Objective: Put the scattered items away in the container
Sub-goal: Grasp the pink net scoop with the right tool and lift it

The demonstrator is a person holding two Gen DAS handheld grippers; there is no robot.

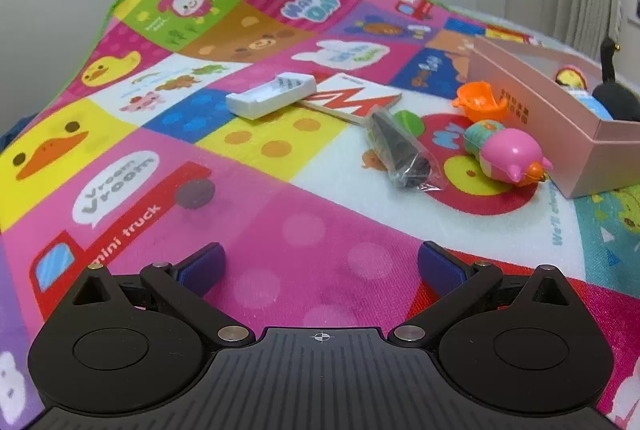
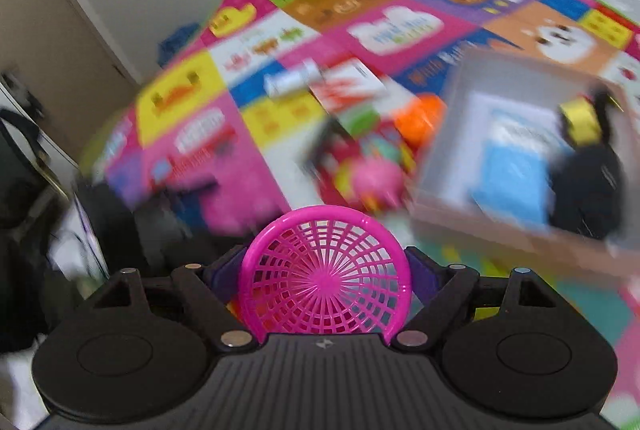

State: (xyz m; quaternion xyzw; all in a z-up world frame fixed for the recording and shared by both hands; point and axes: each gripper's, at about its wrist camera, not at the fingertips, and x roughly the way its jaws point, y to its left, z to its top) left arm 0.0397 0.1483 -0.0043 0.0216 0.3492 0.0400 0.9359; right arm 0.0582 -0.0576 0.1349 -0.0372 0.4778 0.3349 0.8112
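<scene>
My left gripper (image 1: 320,262) is open and empty, low over the play mat. Ahead on the mat lie a white battery charger (image 1: 272,95), a red-and-white card (image 1: 352,98), a clear bag of dark parts (image 1: 400,150), an orange toy (image 1: 480,102) and a pink pig toy (image 1: 508,152). The pink cardboard box (image 1: 560,118) stands at the right with items inside. My right gripper (image 2: 326,270) is shut on a pink mesh basket (image 2: 326,274), held above the mat. The right wrist view is blurred; the box (image 2: 480,230) lies ahead right of it.
The colourful play mat (image 1: 280,230) covers the surface, and its far edge meets a grey wall. A black object (image 1: 612,90) sits in the box's far end. A blue card (image 2: 516,174) and dark items (image 2: 588,182) lie inside the box. Curtains hang at the far right.
</scene>
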